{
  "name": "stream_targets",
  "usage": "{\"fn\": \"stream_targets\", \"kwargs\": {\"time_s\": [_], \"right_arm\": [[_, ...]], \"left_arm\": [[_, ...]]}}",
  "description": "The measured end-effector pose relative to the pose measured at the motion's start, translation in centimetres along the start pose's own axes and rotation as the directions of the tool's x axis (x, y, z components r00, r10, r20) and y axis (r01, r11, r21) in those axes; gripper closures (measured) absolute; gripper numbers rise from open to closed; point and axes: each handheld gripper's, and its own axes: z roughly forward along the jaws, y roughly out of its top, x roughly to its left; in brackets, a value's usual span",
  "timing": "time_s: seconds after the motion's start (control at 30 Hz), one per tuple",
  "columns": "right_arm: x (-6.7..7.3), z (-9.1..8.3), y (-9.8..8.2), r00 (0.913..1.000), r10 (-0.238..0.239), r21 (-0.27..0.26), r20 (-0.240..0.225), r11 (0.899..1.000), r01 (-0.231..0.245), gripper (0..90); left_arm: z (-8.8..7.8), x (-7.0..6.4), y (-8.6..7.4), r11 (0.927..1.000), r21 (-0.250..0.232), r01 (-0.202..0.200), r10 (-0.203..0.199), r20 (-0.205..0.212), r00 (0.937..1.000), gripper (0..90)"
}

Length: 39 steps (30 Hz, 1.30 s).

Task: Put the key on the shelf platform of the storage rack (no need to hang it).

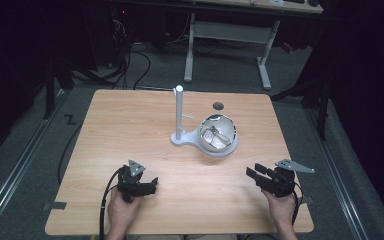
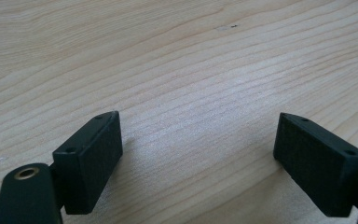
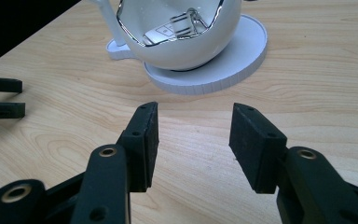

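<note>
A white round bowl [image 1: 218,134] with a shiny rim sits on the disc base of a white stand [image 1: 179,116] near the middle of the wooden table [image 1: 130,125]. A small metallic object [image 3: 175,29] lies inside the bowl [image 3: 186,46]; I cannot tell what it is. My left gripper [image 1: 153,183] rests near the front left, open, with bare wood between its jaws [image 2: 198,119]. My right gripper [image 1: 253,172] is at the front right, open and empty [image 3: 196,107], pointing toward the bowl from a short distance. The left gripper's fingertips [image 3: 2,98] appear at the right gripper view's left edge.
The stand's thin upright post [image 1: 179,107] rises left of the bowl, with a short peg on its side. A dark round hole [image 1: 218,105] sits in the tabletop behind the bowl. Beyond the table stand white desk legs [image 1: 190,47] and floor cables.
</note>
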Motion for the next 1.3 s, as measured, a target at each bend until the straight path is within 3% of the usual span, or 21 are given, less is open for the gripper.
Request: {"fn": "stream_targets", "kwargs": {"time_s": [1.07, 1.3], "right_arm": [[0.8, 2.9, -1.8, 0.9996, 0.004, 0.055, -0.026, 0.998, -0.003, 52.8], [0.9, 3.6, -2.2, 0.9998, -0.014, 0.068, -0.011, 0.998, 0.015, 52.5]], "left_arm": [[0.0, 0.0, 0.0, 1.0, 0.001, 0.0, 0.0, 0.001, 1.0, 15.8], [0.0, 0.0, 0.0, 1.0, 0.0, 0.0, 0.0, 0.0, 1.0, 15.8]]}}
